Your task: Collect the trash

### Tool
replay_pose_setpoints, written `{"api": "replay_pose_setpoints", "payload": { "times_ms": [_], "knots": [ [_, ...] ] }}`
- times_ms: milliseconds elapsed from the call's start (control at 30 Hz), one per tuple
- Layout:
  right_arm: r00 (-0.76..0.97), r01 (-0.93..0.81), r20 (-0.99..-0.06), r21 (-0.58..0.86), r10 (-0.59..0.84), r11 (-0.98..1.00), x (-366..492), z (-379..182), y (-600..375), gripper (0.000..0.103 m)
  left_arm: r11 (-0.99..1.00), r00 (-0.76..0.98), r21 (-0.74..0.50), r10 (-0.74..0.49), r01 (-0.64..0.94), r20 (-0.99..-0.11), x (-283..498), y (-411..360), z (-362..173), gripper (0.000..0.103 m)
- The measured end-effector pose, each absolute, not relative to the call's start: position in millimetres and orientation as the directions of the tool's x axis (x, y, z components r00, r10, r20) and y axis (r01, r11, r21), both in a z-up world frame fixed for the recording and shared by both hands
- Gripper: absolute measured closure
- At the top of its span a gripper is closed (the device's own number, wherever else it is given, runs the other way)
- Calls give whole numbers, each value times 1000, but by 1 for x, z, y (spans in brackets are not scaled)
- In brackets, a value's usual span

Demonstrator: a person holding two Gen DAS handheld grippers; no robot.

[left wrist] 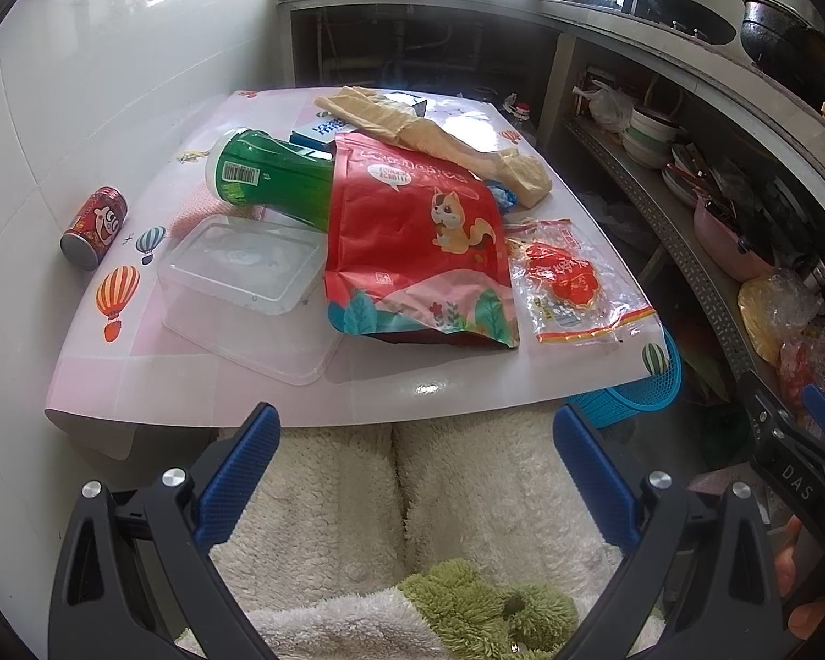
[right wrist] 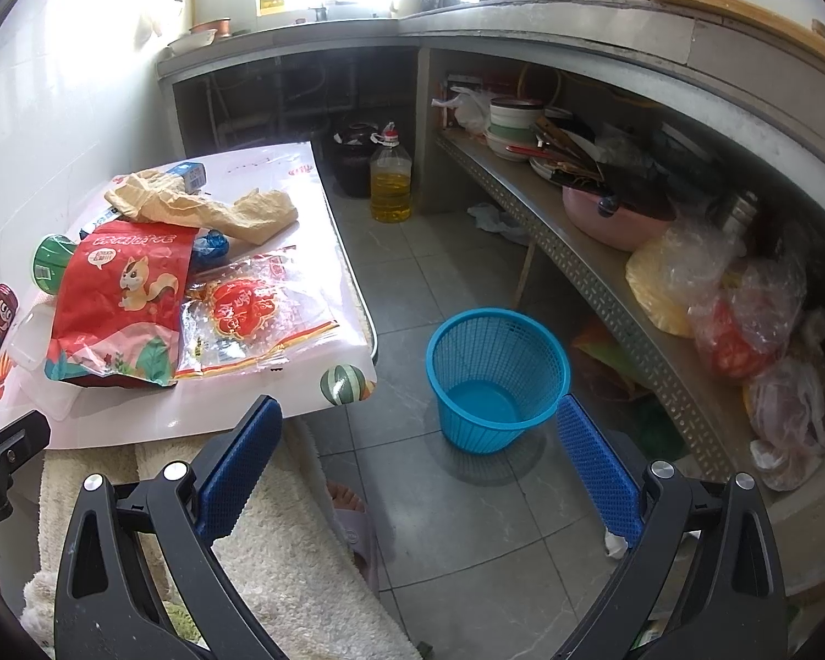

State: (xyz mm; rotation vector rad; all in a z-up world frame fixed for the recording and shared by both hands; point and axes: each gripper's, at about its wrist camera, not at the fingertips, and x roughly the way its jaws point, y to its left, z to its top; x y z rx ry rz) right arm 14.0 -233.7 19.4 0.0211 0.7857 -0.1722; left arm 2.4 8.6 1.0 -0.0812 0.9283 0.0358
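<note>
Right wrist view shows the blue basket (right wrist: 498, 379) on the floor beside the table (right wrist: 313, 253), empty; no trash is collected yet. The red squirrel pouch (left wrist: 418, 242), clear wrapper (left wrist: 572, 280), green bottle (left wrist: 272, 179), red can (left wrist: 93, 225), clear plastic box (left wrist: 242, 275) and tan bag (left wrist: 440, 143) all lie on the table. Left gripper (left wrist: 415, 473) and right gripper (right wrist: 418, 467) both stand spread wide, holding nothing. The bottle's neck is hidden under the pouch; a blue carton behind it is mostly covered.
</note>
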Motion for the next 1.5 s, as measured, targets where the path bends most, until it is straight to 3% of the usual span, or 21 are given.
{"api": "replay_pose_setpoints", "payload": {
  "times_ms": [1500],
  "knots": [
    [690, 164, -709, -40, -143, 986, 17, 15, -234, 8, 996, 596, -50, 0, -67, -803, 2, 10, -1, 6]
  ]
}}
